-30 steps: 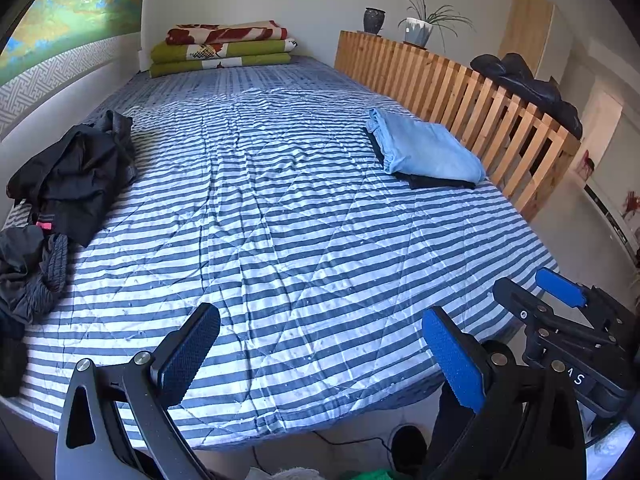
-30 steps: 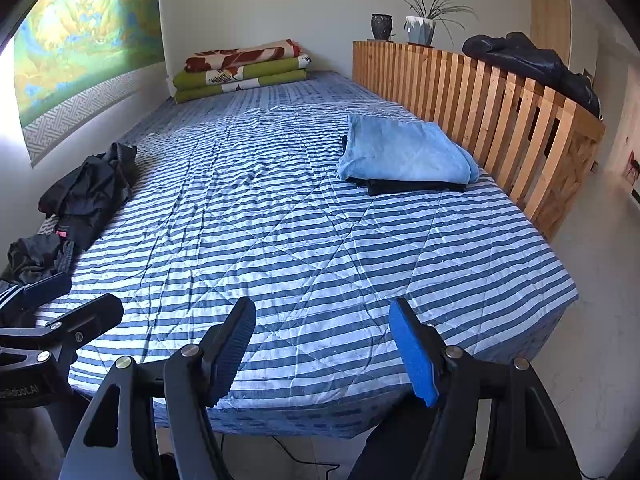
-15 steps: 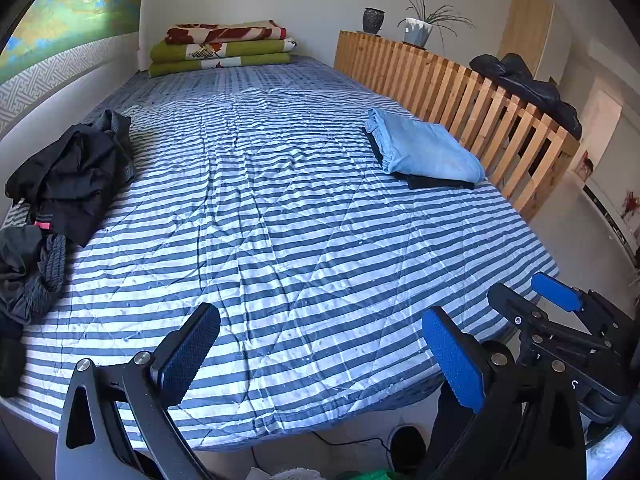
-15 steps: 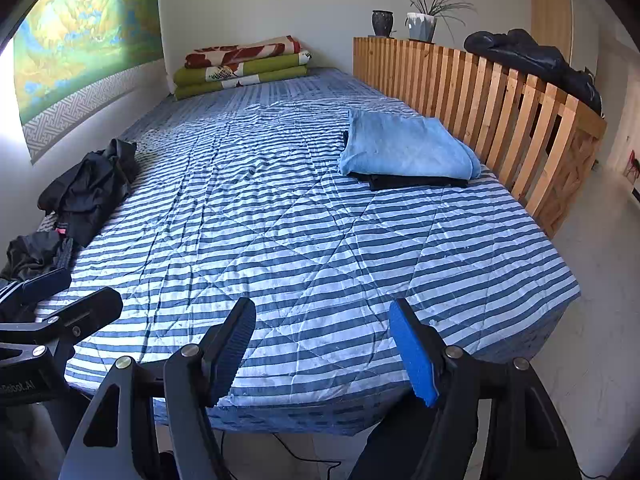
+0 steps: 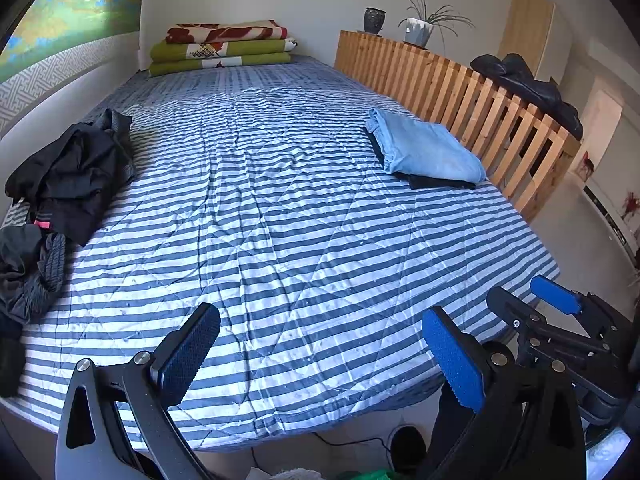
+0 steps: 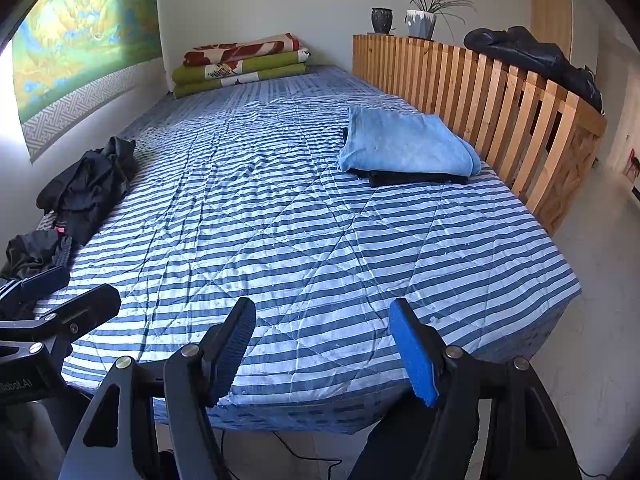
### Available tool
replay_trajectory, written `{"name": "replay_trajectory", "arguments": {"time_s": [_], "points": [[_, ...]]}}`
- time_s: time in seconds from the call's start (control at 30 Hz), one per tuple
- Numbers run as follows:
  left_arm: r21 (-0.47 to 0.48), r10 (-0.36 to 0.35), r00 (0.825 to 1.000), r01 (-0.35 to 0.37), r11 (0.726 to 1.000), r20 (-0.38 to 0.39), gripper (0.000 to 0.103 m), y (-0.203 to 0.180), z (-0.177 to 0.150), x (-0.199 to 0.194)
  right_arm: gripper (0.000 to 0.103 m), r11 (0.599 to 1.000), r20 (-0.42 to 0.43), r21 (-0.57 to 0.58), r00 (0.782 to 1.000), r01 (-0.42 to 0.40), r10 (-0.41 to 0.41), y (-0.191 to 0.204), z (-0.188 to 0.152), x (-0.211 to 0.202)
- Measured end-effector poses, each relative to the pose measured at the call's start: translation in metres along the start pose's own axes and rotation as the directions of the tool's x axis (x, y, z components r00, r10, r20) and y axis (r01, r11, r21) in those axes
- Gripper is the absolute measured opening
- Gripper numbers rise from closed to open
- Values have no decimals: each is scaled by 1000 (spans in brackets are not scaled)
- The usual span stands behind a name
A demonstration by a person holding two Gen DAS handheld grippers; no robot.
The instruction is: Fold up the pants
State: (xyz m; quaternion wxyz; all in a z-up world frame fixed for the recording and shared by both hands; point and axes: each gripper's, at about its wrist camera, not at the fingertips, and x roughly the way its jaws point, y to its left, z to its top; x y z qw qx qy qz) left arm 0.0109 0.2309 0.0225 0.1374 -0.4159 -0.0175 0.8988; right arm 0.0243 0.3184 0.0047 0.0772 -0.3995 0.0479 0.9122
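A heap of crumpled dark pants (image 5: 68, 172) (image 6: 86, 188) lies at the left edge of the striped bed (image 5: 304, 216) (image 6: 304, 236). Folded light-blue pants (image 5: 424, 152) (image 6: 404, 146) rest on a folded black garment (image 5: 436, 181) (image 6: 412, 178) at the right, near the wooden slat rail. My left gripper (image 5: 320, 354) hangs open over the bed's near edge, empty. My right gripper (image 6: 324, 350) is open too, also empty, beside it on the right; its arms show in the left wrist view (image 5: 536, 304).
A wooden slat rail (image 5: 472, 96) (image 6: 492, 92) runs along the bed's right side, with a dark jacket (image 6: 532, 56) draped on it and two pots (image 6: 400, 20) at its far end. Folded blankets (image 5: 224, 48) are stacked at the head. Bare floor (image 6: 600, 312) lies to the right.
Both grippers have drifted slightly; the view of the bed shifts a little. The jaws stay open and the clothes have not moved.
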Motion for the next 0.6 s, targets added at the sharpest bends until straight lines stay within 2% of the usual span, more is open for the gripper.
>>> {"name": "replay_trajectory", "arguments": {"time_s": [0.6], "points": [[-10,11,1000,-11,1000,-6,102,11,-5,9,66,1000,-29,-10,1000,-3,2,6,-4,9]]}}
